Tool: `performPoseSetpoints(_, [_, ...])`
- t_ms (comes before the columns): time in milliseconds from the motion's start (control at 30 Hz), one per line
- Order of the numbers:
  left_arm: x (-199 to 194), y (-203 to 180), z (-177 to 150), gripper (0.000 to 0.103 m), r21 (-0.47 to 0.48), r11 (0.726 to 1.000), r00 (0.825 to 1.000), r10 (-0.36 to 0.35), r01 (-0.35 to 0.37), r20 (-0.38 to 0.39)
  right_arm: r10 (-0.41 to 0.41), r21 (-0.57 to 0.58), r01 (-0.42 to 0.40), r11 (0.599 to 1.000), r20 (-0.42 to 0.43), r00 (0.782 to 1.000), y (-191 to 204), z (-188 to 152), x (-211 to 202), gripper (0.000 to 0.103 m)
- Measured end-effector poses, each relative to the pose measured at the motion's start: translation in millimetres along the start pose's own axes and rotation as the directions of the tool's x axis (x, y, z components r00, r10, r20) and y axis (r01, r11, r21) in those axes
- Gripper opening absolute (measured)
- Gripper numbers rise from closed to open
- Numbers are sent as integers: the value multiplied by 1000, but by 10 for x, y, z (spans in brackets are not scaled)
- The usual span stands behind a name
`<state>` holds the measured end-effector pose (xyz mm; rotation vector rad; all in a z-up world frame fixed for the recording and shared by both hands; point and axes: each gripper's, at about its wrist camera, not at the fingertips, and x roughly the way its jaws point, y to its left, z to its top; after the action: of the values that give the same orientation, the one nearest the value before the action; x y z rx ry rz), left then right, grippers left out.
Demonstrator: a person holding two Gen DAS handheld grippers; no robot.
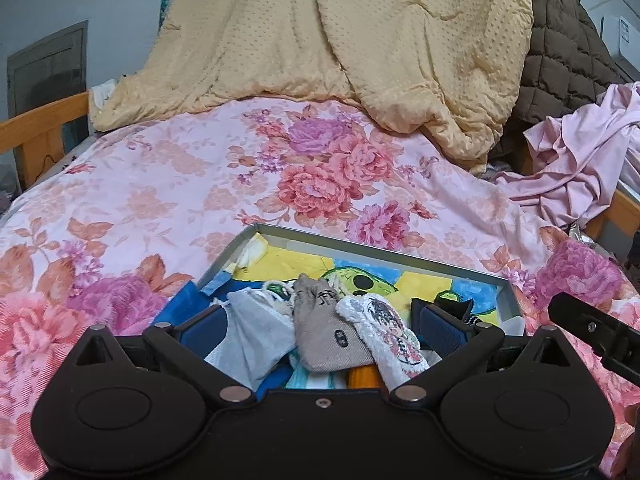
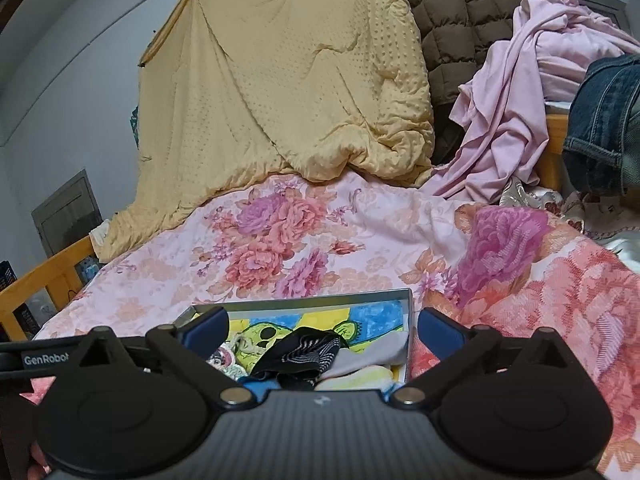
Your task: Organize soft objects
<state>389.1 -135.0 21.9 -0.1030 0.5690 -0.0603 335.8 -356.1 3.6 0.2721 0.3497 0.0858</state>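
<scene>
A shallow grey box [image 1: 360,249] with a bright cartoon lining lies on the floral bedspread [image 1: 168,184]. Several socks lie in it: a pale grey one [image 1: 256,332], a taupe one [image 1: 324,332] and a white patterned one [image 1: 384,328]. My left gripper [image 1: 320,324] hovers over them, open, its blue pads [image 1: 440,326] wide apart and touching nothing. In the right wrist view the same box [image 2: 320,295] holds a black sock with white stripes [image 2: 304,354] and a pale yellow one [image 2: 360,376]. My right gripper [image 2: 320,328] is open above them, holding nothing.
A yellow quilt [image 1: 320,40] is heaped at the head of the bed, with a brown quilted cover [image 1: 568,56] and crumpled pink cloth [image 1: 580,152] to its right. Jeans [image 2: 604,120] hang at the right. A wooden bed rail [image 1: 40,128] runs along the left.
</scene>
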Motion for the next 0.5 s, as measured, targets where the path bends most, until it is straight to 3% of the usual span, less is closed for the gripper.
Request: performPoseSetpoints(500, [-592,69,-103,102,-24,1000,999,13,-12,42,-6,2,6,1000,43,999,86,14,-467,103])
